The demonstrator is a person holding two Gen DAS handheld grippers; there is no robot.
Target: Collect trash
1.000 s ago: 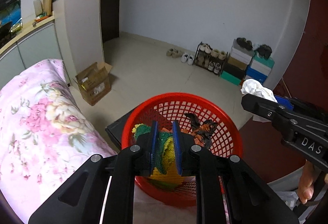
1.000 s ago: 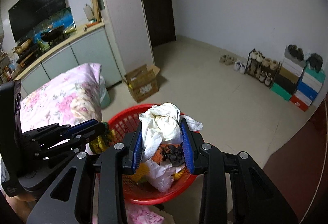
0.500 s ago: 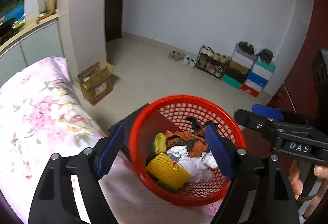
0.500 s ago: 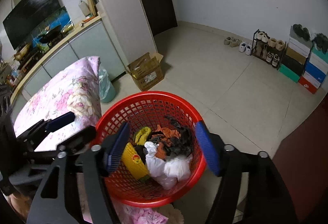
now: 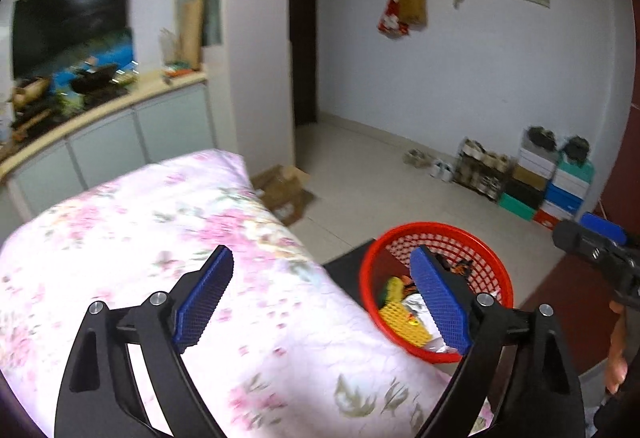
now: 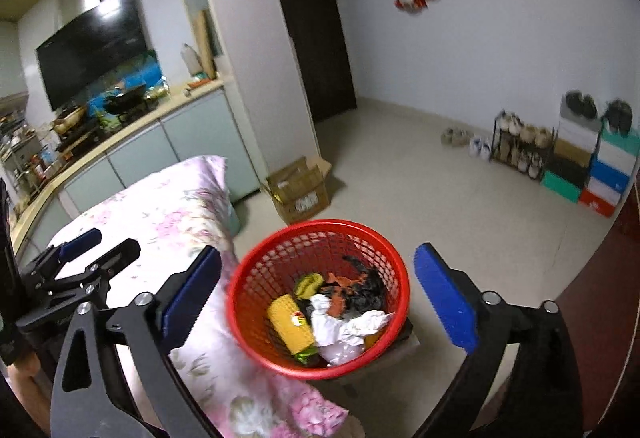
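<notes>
Right wrist: both grippers, right [image 6: 320,302] and left [image 5: 320,298], just opened, empty; trash [image 6: 340,322] dropped in basket [image 6: 256,302]; drop done.

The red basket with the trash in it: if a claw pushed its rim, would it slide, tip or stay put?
The red basket looks like thin mesh plastic holding only wrappers and crumpled paper, so probably light and quick to slide. It sits on a small dark stand and overhangs it, so a rim push might tip it off.

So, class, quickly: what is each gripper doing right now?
Left gripper: open, holding nothing, jaws just opened.
Right gripper: open, holding nothing, jaws just opened.
</notes>
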